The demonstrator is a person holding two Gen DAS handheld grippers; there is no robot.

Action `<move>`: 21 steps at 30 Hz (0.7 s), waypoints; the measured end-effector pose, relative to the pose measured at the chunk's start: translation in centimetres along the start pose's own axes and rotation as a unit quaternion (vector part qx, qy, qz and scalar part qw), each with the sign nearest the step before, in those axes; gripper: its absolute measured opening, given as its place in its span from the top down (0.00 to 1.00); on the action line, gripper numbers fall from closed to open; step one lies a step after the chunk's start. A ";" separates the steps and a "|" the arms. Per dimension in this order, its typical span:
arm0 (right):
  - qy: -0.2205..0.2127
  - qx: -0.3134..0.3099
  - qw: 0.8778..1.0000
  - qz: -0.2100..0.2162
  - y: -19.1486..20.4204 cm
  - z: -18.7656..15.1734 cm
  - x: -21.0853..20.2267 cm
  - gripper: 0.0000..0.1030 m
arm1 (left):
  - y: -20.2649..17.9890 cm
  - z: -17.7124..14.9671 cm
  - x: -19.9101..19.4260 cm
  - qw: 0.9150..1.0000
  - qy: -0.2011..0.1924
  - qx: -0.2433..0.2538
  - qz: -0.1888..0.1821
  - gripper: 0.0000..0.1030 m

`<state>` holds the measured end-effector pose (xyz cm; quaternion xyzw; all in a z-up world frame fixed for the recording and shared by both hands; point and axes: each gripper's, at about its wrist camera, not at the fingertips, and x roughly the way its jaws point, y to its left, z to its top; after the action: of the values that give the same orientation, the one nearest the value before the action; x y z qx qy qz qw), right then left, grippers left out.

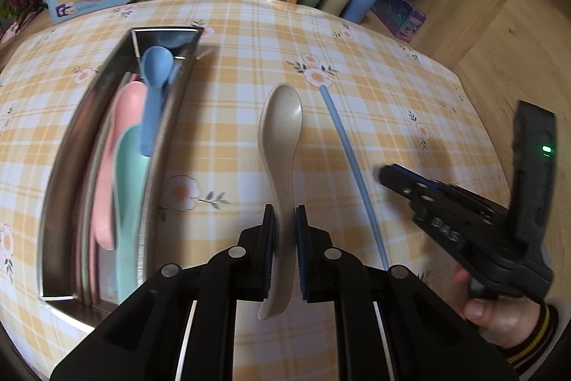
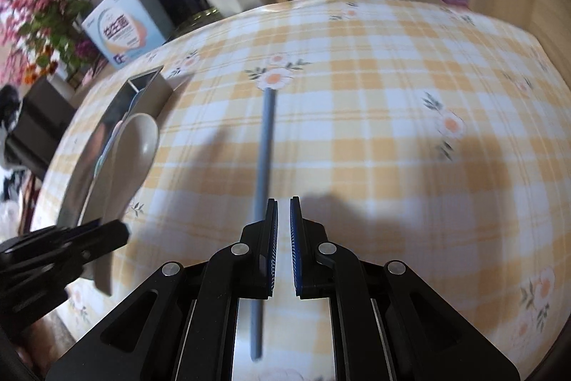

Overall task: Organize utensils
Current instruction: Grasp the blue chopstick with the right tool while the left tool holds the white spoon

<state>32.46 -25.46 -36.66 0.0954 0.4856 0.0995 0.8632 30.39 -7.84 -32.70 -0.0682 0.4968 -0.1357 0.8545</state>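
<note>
Step in hand: left hand-held gripper [image 1: 284, 224] pinches handle of speckled beige matte plastic spoon [image 1: 282, 131], bowl pointing ahead, lifted above checked worktop [image 1: 374, 116]. Shiny rectangular steel tray [image 1: 75, 174] lies left of it, holding smooth blue, pink and mint spoons. Next, judged: carry spoon left over rim, release lengthwise. Right hand-held gripper [image 2: 283, 238] pressed together, empty; thin blue rod-like stick [image 2: 266, 145] just left of it.
</note>
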 end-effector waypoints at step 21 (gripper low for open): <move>-0.014 -0.042 0.997 -0.059 2.9 1.2 3.1 0.92 | 2.5 -0.4 -1.4 0.999 -0.019 -0.032 -0.004 0.89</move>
<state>34.81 -21.98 -37.82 0.0314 0.4734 0.0671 0.8777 29.75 -5.04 -32.35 -0.0999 0.4846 -0.1218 0.8604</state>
